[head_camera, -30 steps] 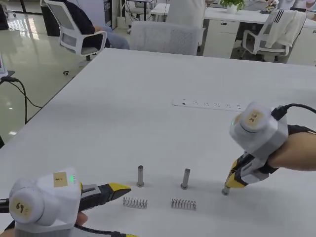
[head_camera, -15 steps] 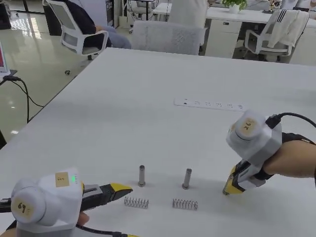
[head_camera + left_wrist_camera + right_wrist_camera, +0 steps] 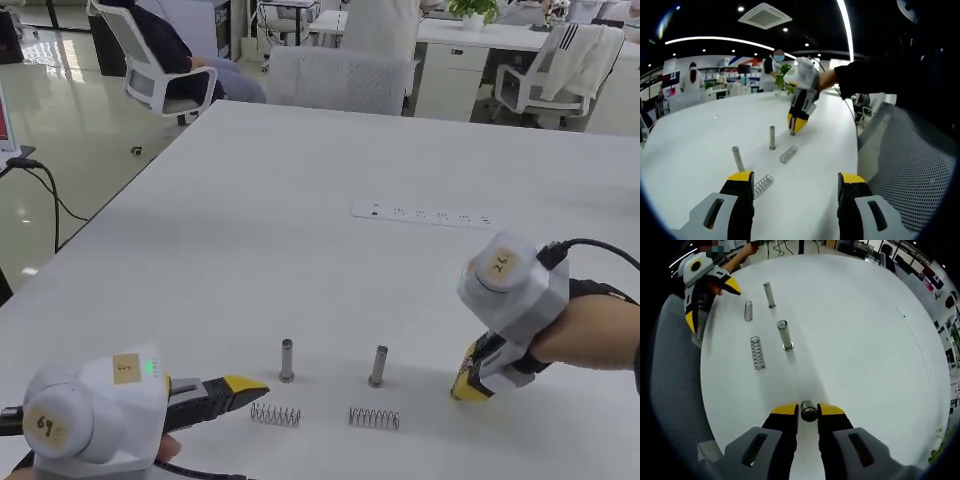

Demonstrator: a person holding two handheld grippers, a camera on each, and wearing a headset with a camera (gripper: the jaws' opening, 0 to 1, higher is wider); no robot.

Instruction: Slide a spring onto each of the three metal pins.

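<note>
Two bare metal pins stand upright on the white table, the left pin (image 3: 286, 360) (image 3: 737, 157) (image 3: 769, 294) and the middle pin (image 3: 378, 365) (image 3: 772, 137) (image 3: 784, 334). A spring lies flat in front of each, the left spring (image 3: 275, 414) (image 3: 762, 185) (image 3: 748, 310) and the middle spring (image 3: 374, 418) (image 3: 788, 154) (image 3: 757, 352). My right gripper (image 3: 470, 386) (image 3: 809, 411) (image 3: 795, 126) points down, shut on the third pin (image 3: 809, 411), whose top shows between the yellow tips. My left gripper (image 3: 797, 180) (image 3: 710, 302) hovers open, left of the left spring, holding nothing.
A white power strip (image 3: 430, 215) lies further back on the table (image 3: 250, 200). Office chairs (image 3: 340, 75) stand beyond the far edge. A grey mesh chair (image 3: 910, 165) sits close to the near edge by my left gripper.
My right gripper has sunk lower over the third pin, whose base was visible before and is now hidden in the head view. The left gripper stays put.
</note>
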